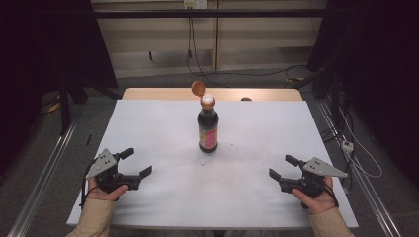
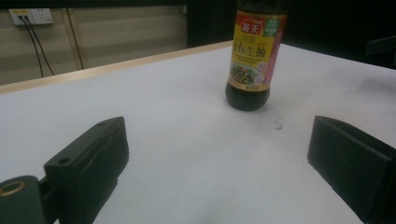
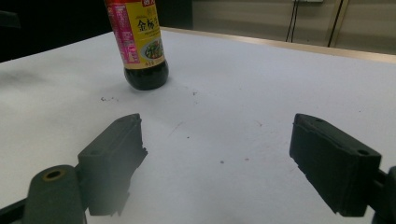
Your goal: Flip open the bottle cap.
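Though cropped above its label, soy sauce bottle (image 2: 248, 65) (cap (image 1: 198, 88) flipped open)

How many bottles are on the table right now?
1. A dark glass sauce bottle with a yellow-and-pink label stands upright mid-table on the white sheet, its orange flip cap hinged open, between the open left gripper and right gripper.

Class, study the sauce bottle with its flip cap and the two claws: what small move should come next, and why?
Probably bring the left claw forward toward the sauce bottle to steady its body. Both claws are open and empty, resting well short of it near the table's front edge. The bottle stands upright with its orange cap flipped open, so the right claw could then press it shut.
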A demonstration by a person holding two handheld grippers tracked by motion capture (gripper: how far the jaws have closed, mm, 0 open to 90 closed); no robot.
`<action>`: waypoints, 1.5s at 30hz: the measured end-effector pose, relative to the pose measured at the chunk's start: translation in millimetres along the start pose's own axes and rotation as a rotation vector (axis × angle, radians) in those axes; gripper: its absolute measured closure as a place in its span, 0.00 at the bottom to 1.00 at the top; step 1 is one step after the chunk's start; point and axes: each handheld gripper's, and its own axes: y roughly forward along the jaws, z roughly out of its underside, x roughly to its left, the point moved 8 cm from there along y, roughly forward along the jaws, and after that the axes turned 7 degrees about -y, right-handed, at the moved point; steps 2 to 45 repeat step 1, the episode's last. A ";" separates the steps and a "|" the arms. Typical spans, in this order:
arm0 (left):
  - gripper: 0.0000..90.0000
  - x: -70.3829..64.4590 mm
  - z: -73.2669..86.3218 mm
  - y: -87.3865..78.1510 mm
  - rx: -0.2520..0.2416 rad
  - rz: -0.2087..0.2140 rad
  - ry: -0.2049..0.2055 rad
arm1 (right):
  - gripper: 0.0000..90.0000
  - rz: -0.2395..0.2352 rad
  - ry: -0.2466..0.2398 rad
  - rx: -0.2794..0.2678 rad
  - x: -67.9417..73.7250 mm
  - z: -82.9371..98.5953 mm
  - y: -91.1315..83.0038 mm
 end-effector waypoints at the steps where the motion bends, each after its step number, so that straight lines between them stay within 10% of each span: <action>1: 0.06 -0.1 0.0 -0.1 -0.001 0.000 0.000 | 0.19 0.001 0.002 -0.001 -0.1 -0.2 0.1; 45: 0.06 -0.1 0.0 -0.1 -0.001 0.000 0.000 | 0.19 0.001 0.002 -0.001 -0.1 -0.2 0.1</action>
